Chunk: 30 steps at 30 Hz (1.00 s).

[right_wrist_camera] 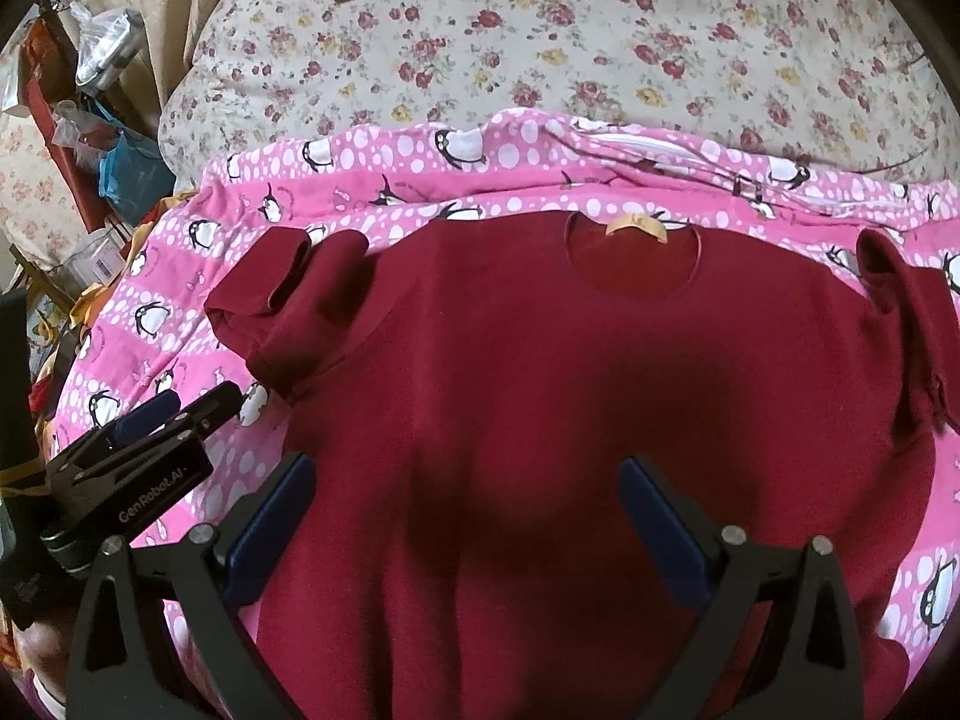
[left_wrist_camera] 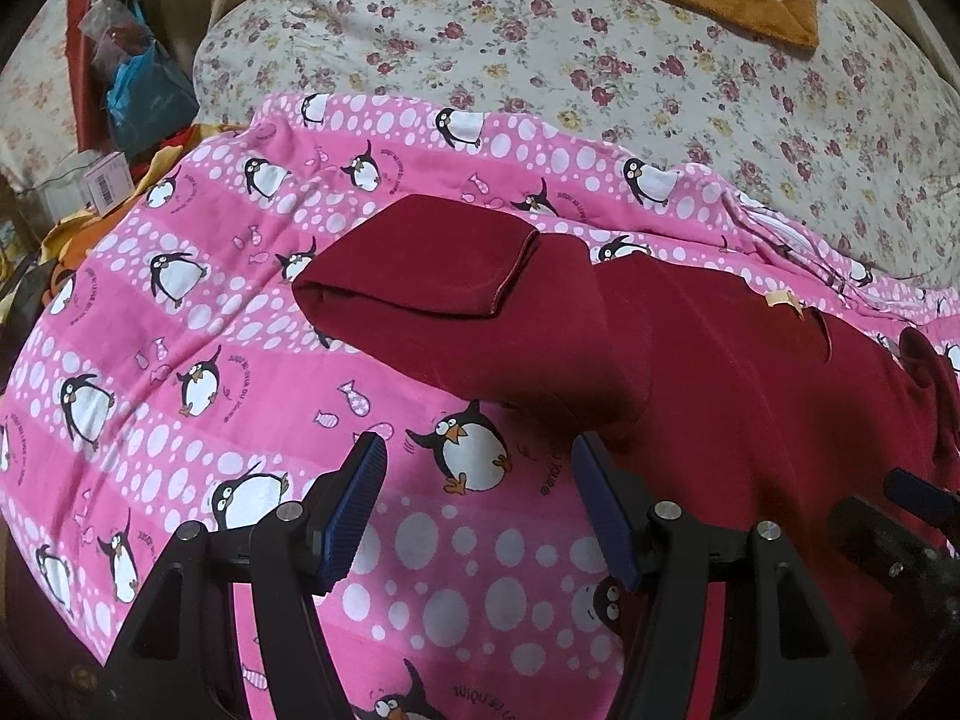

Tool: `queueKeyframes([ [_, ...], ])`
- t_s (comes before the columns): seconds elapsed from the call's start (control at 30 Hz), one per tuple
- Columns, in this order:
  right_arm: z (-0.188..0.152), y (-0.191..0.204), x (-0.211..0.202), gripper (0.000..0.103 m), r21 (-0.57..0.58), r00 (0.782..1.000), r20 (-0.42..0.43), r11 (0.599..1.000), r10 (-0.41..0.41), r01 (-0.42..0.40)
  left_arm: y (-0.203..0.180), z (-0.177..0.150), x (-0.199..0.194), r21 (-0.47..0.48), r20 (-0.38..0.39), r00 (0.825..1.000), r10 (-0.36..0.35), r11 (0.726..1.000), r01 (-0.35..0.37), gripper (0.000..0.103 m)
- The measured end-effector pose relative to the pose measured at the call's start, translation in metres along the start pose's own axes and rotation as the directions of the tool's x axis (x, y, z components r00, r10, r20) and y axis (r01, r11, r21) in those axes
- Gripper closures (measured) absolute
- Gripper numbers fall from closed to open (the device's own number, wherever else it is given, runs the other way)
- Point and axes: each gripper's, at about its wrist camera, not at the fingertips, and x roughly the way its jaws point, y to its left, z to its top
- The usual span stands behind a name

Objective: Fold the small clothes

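Where readable, "GenRobot.AI" on left hand-held gripper (right_wrist_camera: 174, 420).

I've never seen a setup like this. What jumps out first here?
A dark red T-shirt lies spread flat in the middle, one sleeve folded in at the left. Under it is a loud pink penguin blanket, and beyond that a floral quilt. Both pairs of black jaws stand open above.

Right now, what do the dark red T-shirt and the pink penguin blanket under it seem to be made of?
T-shirt: looks like a soft matte knit, probably cotton jersey; it drapes limply, shows no sheen, and the sleeve hem is stitched. Pink penguin blanket: seems a printed woven or brushed cotton, matte, with soft creases; the exact weave is too fine to tell.
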Motion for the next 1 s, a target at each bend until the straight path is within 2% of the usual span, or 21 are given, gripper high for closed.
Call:
queueKeyframes([
  [0.33,0.007,0.006,0.007,0.001,-0.001,0.999,-0.02,0.999,0.036,-0.036,0.003,-0.001,0.005,0.0,-0.012,1.0,0.015,1.0,-0.015,0.058],
  [0.6,0.017,0.018,0.019,0.012,-0.015,0.997,-0.038,0.997,0.072,-0.072,0.024,0.0,0.011,-0.049,-0.027,0.999,0.047,0.998,-0.048,0.058],
  [0.8,0.038,0.039,0.028,0.024,-0.042,0.98,-0.035,0.979,0.197,-0.199,0.052,-0.001,0.023,-0.135,-0.069,0.996,0.059,0.988,-0.068,0.058],
  [1.0,0.067,0.07,0.054,0.033,-0.064,0.95,-0.049,0.948,0.308,-0.31,0.057,0.0,0.026,-0.137,-0.079,0.994,0.077,0.987,-0.087,0.058],
])
